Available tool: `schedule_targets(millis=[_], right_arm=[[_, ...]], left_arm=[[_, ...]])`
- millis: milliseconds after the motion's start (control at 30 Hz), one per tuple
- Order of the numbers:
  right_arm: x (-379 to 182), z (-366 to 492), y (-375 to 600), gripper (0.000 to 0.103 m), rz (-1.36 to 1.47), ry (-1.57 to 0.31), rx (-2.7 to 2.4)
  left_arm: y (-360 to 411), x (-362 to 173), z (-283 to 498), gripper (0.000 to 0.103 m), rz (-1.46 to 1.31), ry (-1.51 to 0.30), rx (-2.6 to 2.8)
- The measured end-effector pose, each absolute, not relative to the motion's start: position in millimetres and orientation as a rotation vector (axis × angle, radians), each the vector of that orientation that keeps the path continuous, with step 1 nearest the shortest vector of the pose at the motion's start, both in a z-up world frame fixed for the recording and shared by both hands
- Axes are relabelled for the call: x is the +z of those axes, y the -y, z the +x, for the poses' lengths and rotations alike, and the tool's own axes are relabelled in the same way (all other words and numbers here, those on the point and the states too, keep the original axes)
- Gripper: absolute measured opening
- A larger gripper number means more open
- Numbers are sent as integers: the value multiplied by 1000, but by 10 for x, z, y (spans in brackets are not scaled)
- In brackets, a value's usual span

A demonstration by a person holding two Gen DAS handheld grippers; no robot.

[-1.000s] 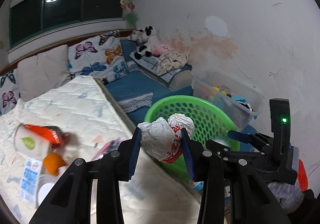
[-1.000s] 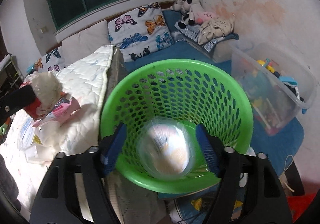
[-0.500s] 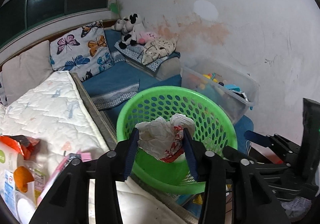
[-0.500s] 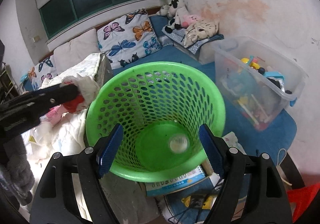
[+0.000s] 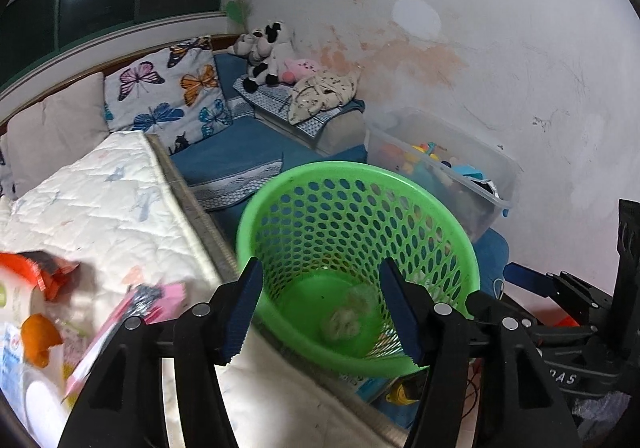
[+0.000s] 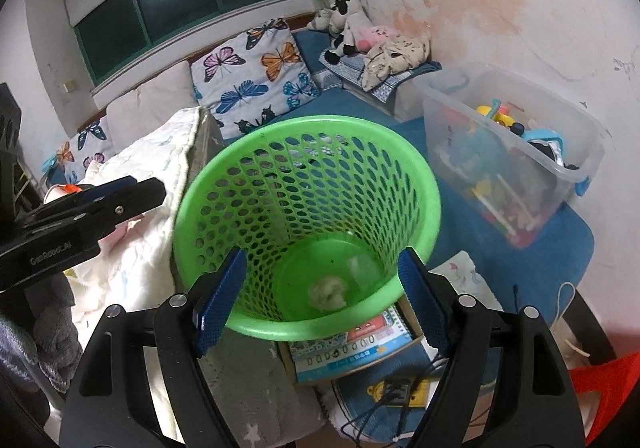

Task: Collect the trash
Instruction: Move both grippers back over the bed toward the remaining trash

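A green mesh basket (image 5: 256, 224) (image 6: 420, 184) stands on the floor beside the mattress. A crumpled paper wad (image 5: 344, 322) (image 6: 327, 290) lies on its bottom, with a clear plastic cup (image 6: 362, 266) next to it. My left gripper (image 5: 322, 310) is open and empty above the basket's near rim. My right gripper (image 6: 322, 296) is open and empty above the basket. More trash lies on the mattress at left: a red wrapper (image 5: 28, 272), an orange piece (image 5: 38, 338), a pink packet (image 5: 132, 308).
A white quilted mattress (image 5: 100, 200) is at left. A clear bin of toys (image 6: 512, 144) stands right of the basket by the wall. Butterfly pillows (image 6: 260, 76) and soft toys (image 6: 352, 28) lie behind. Books (image 6: 352, 348) lie under the basket.
My left gripper opened and the paper wad it held dropped into the basket. The right gripper stayed open; the cup it released earlier settled on the basket bottom.
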State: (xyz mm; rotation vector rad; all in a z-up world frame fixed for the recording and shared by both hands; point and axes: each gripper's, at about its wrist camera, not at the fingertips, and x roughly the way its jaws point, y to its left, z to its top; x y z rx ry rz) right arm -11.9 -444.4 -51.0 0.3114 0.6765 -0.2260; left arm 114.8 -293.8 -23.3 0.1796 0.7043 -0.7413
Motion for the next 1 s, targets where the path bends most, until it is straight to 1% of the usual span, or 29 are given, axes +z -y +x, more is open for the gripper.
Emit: schedule_targets(millis=[433,700,867,1000], right_arm=[[-339,-12,3962,79,292,-657,-112],[-262,138,3498,79,240,-660,-17],[-240,236,3290,81,222,-659,29],[-260,282,3165,81,217,-665,60]], left_arm=[[2011,-143,835,59,181,-663,-645],[1283,-127,778,59,105,-646,-492],[813,-203,818,61,23,-675,-382],[486,-300,871,60,-60,-710,-306]])
